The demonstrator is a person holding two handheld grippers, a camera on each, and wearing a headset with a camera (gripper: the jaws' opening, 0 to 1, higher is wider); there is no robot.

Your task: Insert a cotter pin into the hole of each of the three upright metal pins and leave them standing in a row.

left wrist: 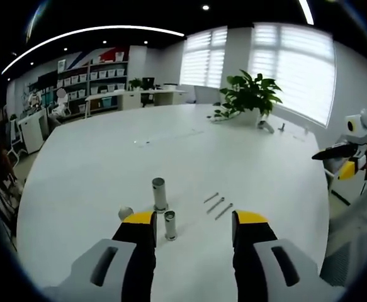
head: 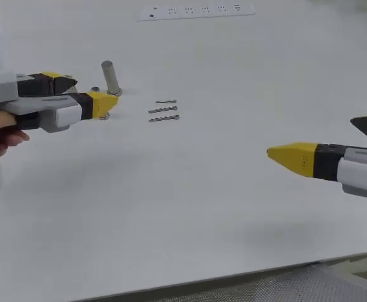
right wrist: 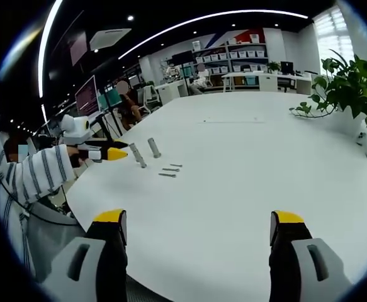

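Right gripper (head: pixel 310 137) nearest: jaws spread wide, empty, above bare white counter (head: pixel 189 207). Left gripper (left wrist: pixel 194 220) likewise gaped wide, empty, held just short of the metal pins (left wrist: pixel 159 193). These were three grey steel cylinders, upright, clustered close, one partly hidden behind a jaw. Three cotter pins (head: pixel 164 110) lay beside them: thin, silvery, parallel, flat on counter. White power strip (head: pixel 196 11) lay farthest.
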